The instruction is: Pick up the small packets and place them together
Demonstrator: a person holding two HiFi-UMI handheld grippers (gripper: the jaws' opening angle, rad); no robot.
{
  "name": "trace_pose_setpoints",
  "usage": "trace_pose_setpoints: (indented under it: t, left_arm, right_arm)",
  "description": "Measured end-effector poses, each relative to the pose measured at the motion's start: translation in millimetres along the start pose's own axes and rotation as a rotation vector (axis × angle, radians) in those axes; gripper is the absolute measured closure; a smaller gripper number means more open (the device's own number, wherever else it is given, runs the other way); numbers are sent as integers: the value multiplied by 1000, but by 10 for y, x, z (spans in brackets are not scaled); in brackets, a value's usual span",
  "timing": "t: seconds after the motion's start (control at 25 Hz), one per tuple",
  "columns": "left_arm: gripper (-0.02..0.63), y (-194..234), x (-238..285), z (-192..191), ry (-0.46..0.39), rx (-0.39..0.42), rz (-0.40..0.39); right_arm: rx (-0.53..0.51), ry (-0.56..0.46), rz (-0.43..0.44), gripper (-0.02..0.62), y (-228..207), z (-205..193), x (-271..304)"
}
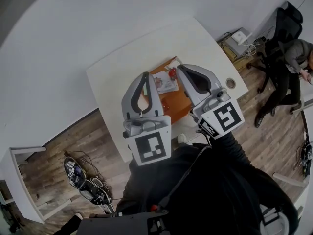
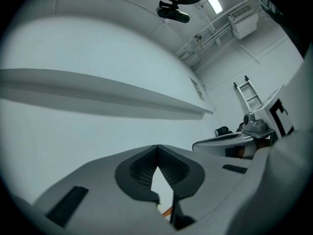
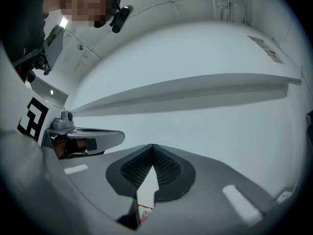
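Both sets of jaws are closed tip to tip and hold nothing: left gripper (image 1: pixel 145 77), right gripper (image 1: pixel 182 68). We're pre-pick, with no packet grasped yet. The small packets (image 1: pixel 166 81) lie on the orange mat (image 1: pixel 178 103) on the white table (image 1: pixel 115 84), below and between the two jaw sets, well clear of the pads. Next, in our judgement: open one set, pitch it down, and lower it over a packet.
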State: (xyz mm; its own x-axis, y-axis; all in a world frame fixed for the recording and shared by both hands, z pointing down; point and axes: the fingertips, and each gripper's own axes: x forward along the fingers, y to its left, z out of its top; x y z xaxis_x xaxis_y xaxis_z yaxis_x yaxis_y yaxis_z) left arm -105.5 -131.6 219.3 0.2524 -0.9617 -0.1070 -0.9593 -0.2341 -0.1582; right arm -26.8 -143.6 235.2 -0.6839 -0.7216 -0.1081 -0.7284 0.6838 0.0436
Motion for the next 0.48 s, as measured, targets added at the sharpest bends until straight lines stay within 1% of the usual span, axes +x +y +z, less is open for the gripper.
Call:
trace_pose_setpoints:
  t: [0.28,0.36,0.48]
  left_arm:
    - [607,-33,23,-5,7,4,-9]
    - [607,-17,11,-4,9,-2,2]
    - [607,36,-21,13,0,-35,35]
  right_arm:
    - [3,-10,2,595,-6,16,7]
    - [3,-9,2,595,5,20,4]
    - [6,-8,4,595,24,26,-5]
